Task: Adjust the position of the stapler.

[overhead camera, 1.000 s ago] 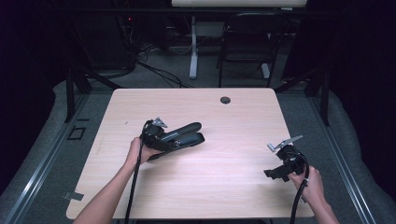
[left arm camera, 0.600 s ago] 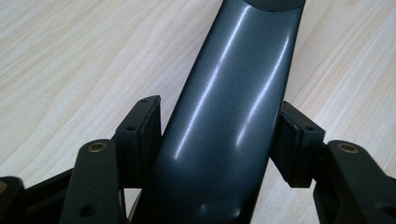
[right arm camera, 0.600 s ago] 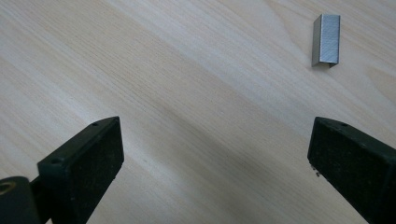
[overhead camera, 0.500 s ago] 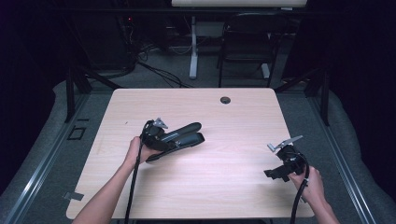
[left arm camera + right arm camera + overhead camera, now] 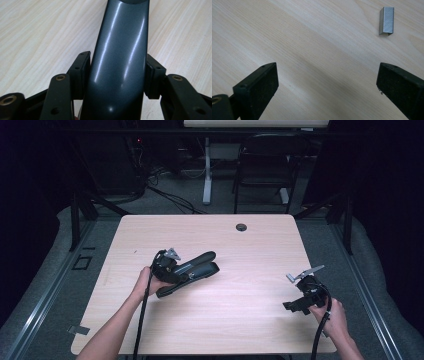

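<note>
Glossy dark stapler (image 5: 117,62) in left tool (image 5: 117,75), pale woodgrain table (image 5: 250,320), folded metal staples (image 5: 386,20)

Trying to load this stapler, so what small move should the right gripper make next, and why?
Probably ease the right gripper forward toward the strip of staples: its fingers stand wide open over bare table, short of the strip, while the left gripper has been closing onto the stapler.
</note>
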The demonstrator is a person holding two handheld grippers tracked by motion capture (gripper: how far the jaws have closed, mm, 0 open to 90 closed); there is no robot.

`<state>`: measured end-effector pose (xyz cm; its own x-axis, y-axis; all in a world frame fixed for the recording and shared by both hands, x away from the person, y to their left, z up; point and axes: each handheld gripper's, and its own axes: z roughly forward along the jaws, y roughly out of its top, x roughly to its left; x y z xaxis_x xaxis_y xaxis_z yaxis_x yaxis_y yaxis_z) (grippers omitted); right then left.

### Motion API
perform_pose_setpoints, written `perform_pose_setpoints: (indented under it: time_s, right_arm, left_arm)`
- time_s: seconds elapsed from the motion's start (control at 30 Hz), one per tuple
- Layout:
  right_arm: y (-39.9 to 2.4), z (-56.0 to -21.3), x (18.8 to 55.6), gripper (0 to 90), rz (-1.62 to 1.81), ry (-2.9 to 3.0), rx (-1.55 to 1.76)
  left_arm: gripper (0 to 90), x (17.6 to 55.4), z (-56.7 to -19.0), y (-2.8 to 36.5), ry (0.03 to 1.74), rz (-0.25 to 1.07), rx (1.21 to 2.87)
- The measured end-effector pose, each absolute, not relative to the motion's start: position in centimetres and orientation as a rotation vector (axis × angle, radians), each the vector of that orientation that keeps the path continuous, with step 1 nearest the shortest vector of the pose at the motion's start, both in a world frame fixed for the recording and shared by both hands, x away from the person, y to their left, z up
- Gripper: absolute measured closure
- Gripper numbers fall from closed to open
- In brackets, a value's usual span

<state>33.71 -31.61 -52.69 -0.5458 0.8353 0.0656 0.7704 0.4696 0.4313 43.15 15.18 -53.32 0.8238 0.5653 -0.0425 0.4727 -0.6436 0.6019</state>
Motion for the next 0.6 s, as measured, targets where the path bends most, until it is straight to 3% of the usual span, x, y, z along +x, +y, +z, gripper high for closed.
perform_pose_setpoints:
  time_s: [0.6]
  right_arm:
    - [-31.60,-52.74,33.73,3.7,0.611,2.564,1.406]
  left_arm:
    - [50.8,42.82,-53.33,14.73,0.704,0.157,2.394]
